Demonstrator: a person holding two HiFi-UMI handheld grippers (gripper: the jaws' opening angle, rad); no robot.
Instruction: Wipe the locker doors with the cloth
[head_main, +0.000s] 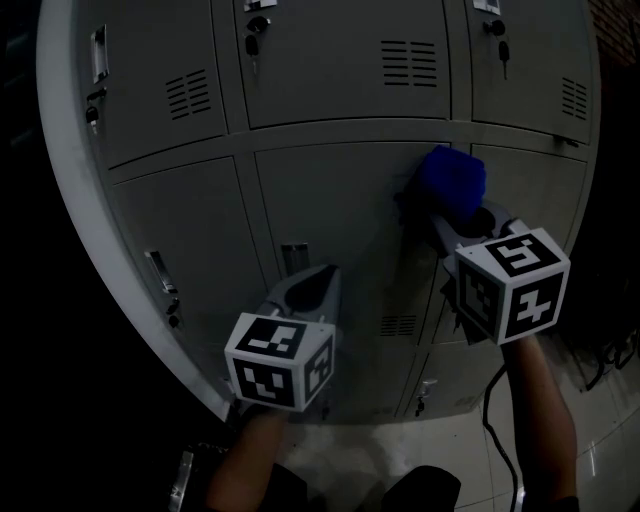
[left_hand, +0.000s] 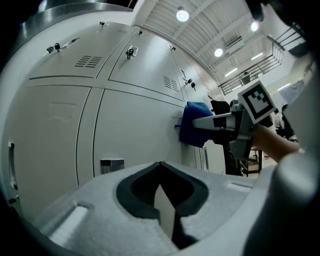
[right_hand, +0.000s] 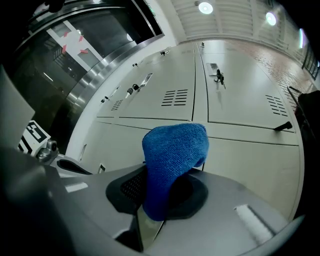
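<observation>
Grey lockers (head_main: 340, 60) fill the wall dead ahead. The right gripper (head_main: 440, 215) pinches the blue cloth (head_main: 452, 178), jaws clamped on its lower end. The wad sticks straight out past the tips along the gripper's own axis, into the door (head_main: 330, 210). Seen from the left gripper's side, it looks to be touching the panel near the door's top corner. The left gripper (head_main: 312, 285) hangs lower, well apart to the right gripper's left, jaws pressed together on nothing. Right is plainly the working hand, and bare door spreads left and down from the cloth.
</observation>
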